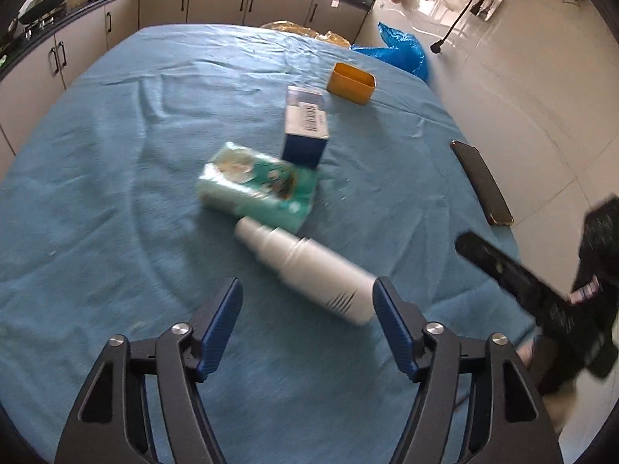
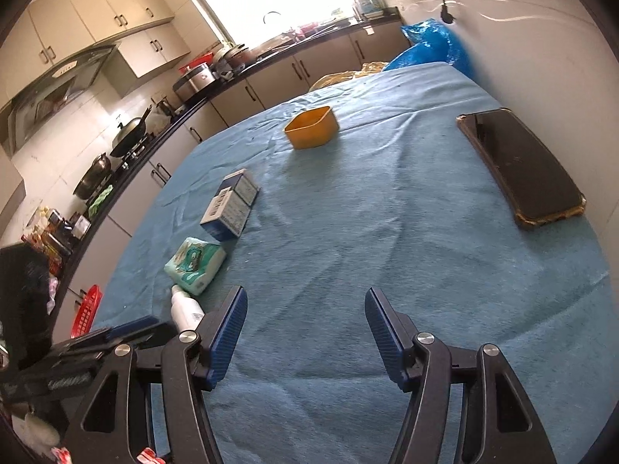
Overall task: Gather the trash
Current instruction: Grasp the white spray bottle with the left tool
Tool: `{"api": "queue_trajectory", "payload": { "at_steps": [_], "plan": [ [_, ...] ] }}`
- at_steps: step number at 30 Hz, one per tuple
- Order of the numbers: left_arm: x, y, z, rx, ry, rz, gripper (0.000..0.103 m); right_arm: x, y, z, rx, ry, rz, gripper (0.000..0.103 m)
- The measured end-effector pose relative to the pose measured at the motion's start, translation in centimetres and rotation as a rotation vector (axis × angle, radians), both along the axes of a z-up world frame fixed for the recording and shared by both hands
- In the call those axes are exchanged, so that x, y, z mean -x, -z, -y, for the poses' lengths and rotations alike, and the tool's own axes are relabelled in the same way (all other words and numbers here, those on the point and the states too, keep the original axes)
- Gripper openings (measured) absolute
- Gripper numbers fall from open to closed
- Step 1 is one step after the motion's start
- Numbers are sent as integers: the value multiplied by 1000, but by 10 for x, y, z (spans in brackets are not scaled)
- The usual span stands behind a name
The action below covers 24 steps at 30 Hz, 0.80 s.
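A table draped in a blue cloth fills a kitchen, with four pieces of clutter strung along it. Nearest the left gripper lies a white bottle on its side, its base just beside the gripper's right finger; whether they touch is unclear through the motion blur. The jaws are spread and nothing sits between the blue pads. Beyond the bottle's cap, a green tissue pack lies flat, close against the cap. A blue carton with a barcode lies just behind the pack, and farther back, apart from the rest, stands an open yellow tub.

The right gripper hangs over bare cloth, its jaws likewise spread and empty. From its camera the same row runs up the left side: bottle, pack, carton, tub. A dark phone in a clear case lies near the table's right edge, well apart from the row. In the left wrist view the right gripper's black frame shows at the table's right edge, blurred.

Behind the table, a blue plastic bag slumps by the wall, a yellowish bag beside it. Cabinets under a dark counter line the far side, with a wok on the stove.
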<state>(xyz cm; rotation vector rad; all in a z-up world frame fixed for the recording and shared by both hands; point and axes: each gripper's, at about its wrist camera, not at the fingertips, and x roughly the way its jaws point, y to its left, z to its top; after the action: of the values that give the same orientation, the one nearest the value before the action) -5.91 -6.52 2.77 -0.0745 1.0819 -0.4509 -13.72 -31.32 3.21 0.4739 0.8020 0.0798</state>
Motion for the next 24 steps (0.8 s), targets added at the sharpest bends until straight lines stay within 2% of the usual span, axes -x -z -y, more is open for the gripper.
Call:
{"api": "queue_trajectory", "payload": {
  "at_steps": [4, 8, 10, 12, 18, 24],
  "plan": [
    [-13, 14, 19, -16, -18, -52, 70, 8, 1, 12, -14, 24, 3, 68],
    [-7, 16, 35, -80, -11, 10, 72, 11, 2, 19, -23, 43, -4, 69],
    [0, 17, 40, -139, 4, 53, 63, 12, 3, 19, -24, 44, -8, 69],
    [5, 18, 39, -152, 27, 68, 63, 12, 4, 15, -21, 39, -12, 69],
    [17, 14, 15, -151, 44, 86, 63, 8, 4, -3, -9, 15, -25, 69],
    [28, 4, -42, -106, -35, 111, 63, 0, 4, -26, 8, -21, -38, 69]
  ]
}}
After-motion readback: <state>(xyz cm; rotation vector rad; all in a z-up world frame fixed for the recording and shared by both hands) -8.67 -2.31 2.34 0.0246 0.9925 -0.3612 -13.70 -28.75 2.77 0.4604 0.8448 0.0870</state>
